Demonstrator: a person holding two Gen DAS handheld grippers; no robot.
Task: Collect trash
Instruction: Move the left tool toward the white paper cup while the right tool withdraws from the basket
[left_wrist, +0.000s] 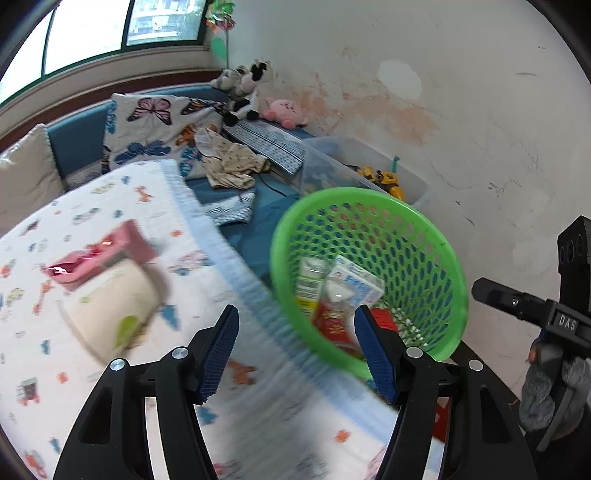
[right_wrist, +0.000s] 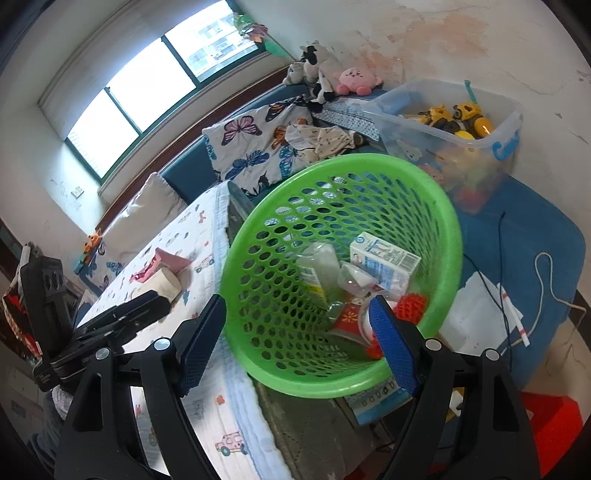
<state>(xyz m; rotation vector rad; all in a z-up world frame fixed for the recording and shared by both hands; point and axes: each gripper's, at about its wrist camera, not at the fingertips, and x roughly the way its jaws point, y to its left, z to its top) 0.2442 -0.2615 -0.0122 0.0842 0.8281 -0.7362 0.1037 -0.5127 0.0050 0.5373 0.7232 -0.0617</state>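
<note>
My left gripper (left_wrist: 295, 354) hangs nearest, its blue ribbed jaws wide apart with nothing between them, above a white quilt (left_wrist: 110, 206) printed with small cartoon cars. My right gripper (right_wrist: 299, 343) also has its jaws spread and empty, poised over the near rim of the green basket (right_wrist: 258, 236).

The basket is round plastic, pierced all over with oval holes, and sits tilted just off the edge of the bed. Inside it lie a white and blue carton (right_wrist: 384, 264), a clear plastic bottle (right_wrist: 317, 266), a red wrapper (right_wrist: 347, 319) and a spiky red ball (right_wrist: 412, 306).

On the quilt, well apart from the basket, a cream paper cup (left_wrist: 110, 306) lies on its side touching a pink box (left_wrist: 107, 254); both are blurred.

Behind the basket stands a clear plastic bin (right_wrist: 506, 125) holding yellow toy trucks (right_wrist: 454, 118). Plush toys (left_wrist: 247, 88) and a butterfly blanket (left_wrist: 155, 125) sit along the blue bench by the window.
</note>
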